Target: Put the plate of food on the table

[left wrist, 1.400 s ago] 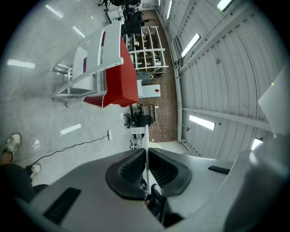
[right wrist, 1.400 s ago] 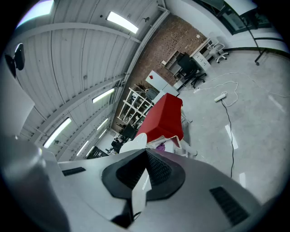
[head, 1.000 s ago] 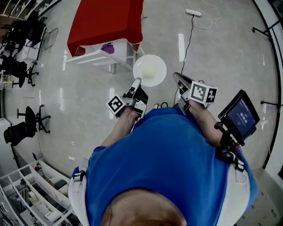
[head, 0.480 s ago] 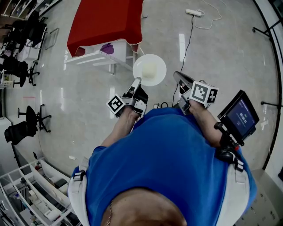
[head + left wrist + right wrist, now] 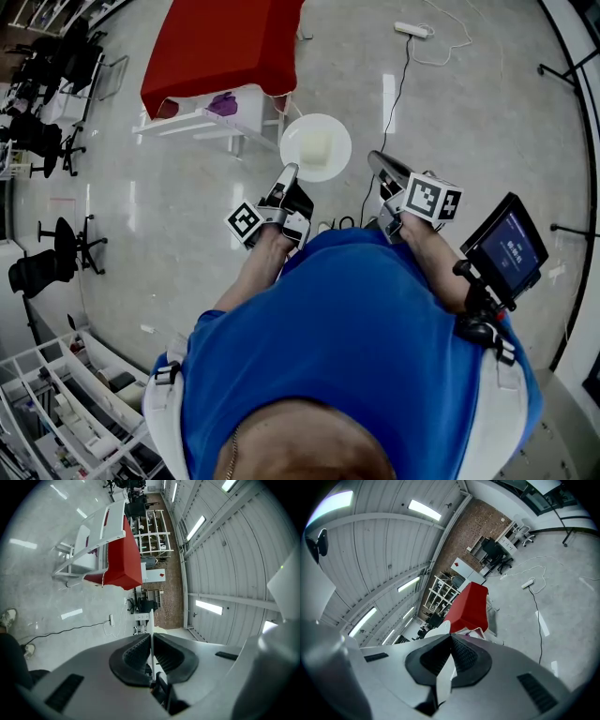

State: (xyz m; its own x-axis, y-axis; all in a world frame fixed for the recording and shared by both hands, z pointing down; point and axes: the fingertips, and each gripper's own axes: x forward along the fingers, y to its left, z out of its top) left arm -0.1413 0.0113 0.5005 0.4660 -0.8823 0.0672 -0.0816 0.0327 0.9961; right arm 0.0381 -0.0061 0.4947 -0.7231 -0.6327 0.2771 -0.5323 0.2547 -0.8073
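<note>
1. Head view – we carry the white plate (image 5: 330, 167) out in front of us, toward 12 o'clock and above the bare floor (image 5: 469, 112). A pale block of food (image 5: 317, 147) lies on it. The left gripper (image 5: 290, 172) meets the plate's rim at the plate's 7 o'clock. The right gripper (image 5: 373, 159) sits just off the rim at the plate's 4 o'clock, not touching. The red-covered table (image 5: 220, 47) stands at 11 o'clock, near the plate but apart from it. A small screen (image 5: 511, 248) rides on our right forearm at 3 o'clock.
2. Left gripper view – the left gripper (image 5: 151, 637) is clenched on the plate (image 5: 151, 620), whose thin rim runs edge-on between the ribbed pads. The table (image 5: 122, 559) is at 11 o'clock.
3. Right gripper view – the right gripper (image 5: 451, 637) has its jaws together at the tips, with nothing gripped. The plate (image 5: 437, 631) peeks out past the left jaw, and the table (image 5: 471, 606) lies at 12 o'clock.
</note>
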